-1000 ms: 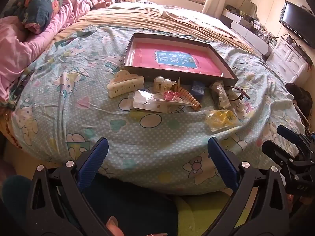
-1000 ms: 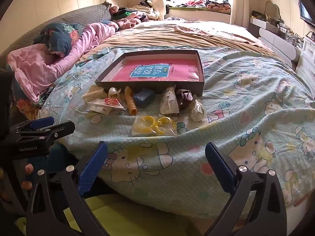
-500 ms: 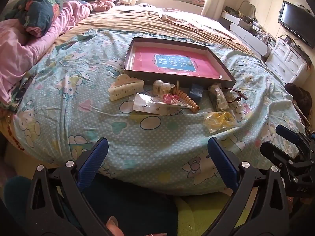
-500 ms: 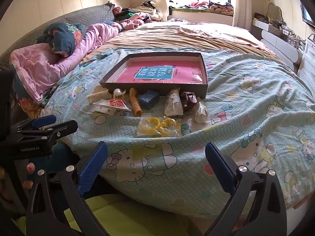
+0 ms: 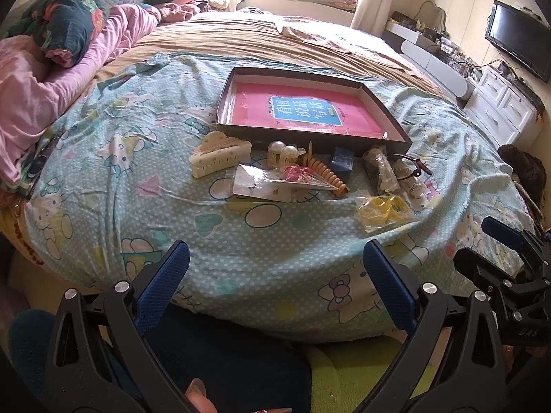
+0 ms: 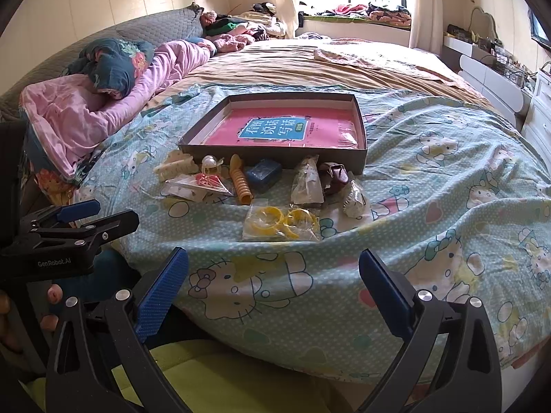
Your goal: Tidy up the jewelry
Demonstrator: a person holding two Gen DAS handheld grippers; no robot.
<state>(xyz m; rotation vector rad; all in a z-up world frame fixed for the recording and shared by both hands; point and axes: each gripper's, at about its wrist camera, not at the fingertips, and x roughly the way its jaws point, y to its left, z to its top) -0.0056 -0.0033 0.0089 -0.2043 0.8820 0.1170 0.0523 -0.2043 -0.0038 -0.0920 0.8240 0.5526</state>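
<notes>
A shallow dark box [image 5: 399, 134] [image 6: 193, 137] with a pink book inside lies on the bed. In front of it sit a cream claw clip [image 5: 218, 153] [image 6: 174, 167], a pearl clip [image 5: 282, 153], an orange spiral tie [image 5: 327, 173] [image 6: 241, 180], a blue block [image 5: 342, 160] [image 6: 263, 173], a flat packet with red pieces [image 5: 272, 180] [image 6: 203, 186], clear bags and a bag of yellow rings [image 5: 384, 208] [image 6: 280, 223]. My left gripper [image 5: 275, 282] and right gripper [image 6: 273, 284] both hang open near the bed's front edge, short of the items, holding nothing.
The patterned sheet [image 5: 137, 158] covers the bed; pink bedding [image 5: 41, 79] is piled at the left. A white dresser [image 5: 506, 103] and a TV [image 5: 520, 41] stand at the right. A green cushion [image 6: 206, 375] lies below the grippers. A hand [image 6: 51, 296] holds the left gripper.
Both cameras have risen and tipped slightly, so the box and items sit a little lower in each view. Both grippers stay open; nothing on the bed has moved.
</notes>
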